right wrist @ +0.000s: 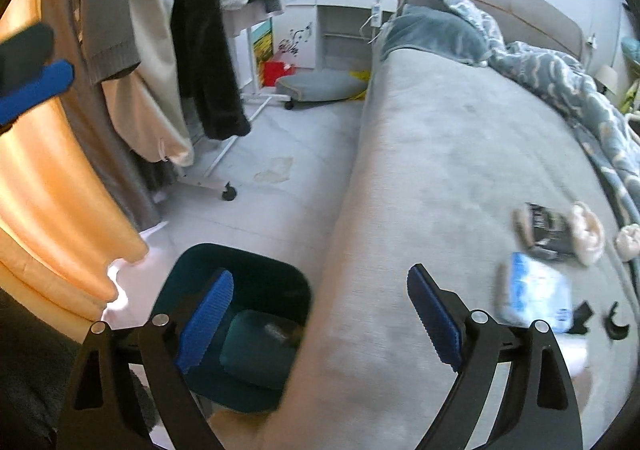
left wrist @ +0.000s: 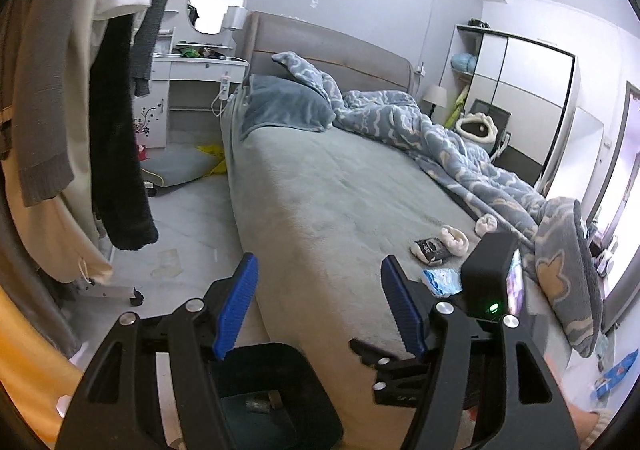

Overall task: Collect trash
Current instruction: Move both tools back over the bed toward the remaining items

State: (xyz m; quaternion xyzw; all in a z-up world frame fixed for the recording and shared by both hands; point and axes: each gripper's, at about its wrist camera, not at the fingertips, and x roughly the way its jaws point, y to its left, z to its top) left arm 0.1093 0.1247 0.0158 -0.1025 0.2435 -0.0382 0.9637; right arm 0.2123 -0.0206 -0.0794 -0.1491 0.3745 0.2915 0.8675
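Your left claw point(left wrist: 316, 302) stands open with nothing between its blue pads, hanging over the near edge of the bed point(left wrist: 320, 178) and the floor beside it. Below it, on the floor against the bed's side, sits the dark teal trash bin point(right wrist: 240, 290), with a small greyish object lying at its bottom. In the right wrist view the bin shows under the left pad of your right claw point(right wrist: 320, 314), whose jaws are spread wide and hold nothing; the bare grey sheet fills the gap between them.

Further left on the floor stands a wheeled clothes rack point(right wrist: 216, 162) hung with coats, and an orange curtain point(right wrist: 52, 190) fills the left edge.

Moving right along the bed's near edge, the trash lies on the sheet: a blue and white wrapper point(right wrist: 536, 290), just beside the right claw's right finger and apart from it, and behind it a black wrapper point(right wrist: 548, 230). Touching the black wrapper's right side is a fluffy cream sock point(right wrist: 588, 234), with a second sock point(right wrist: 628, 240) near it, at the rumpled blue duvet point(left wrist: 440, 130) along the bed's far side.
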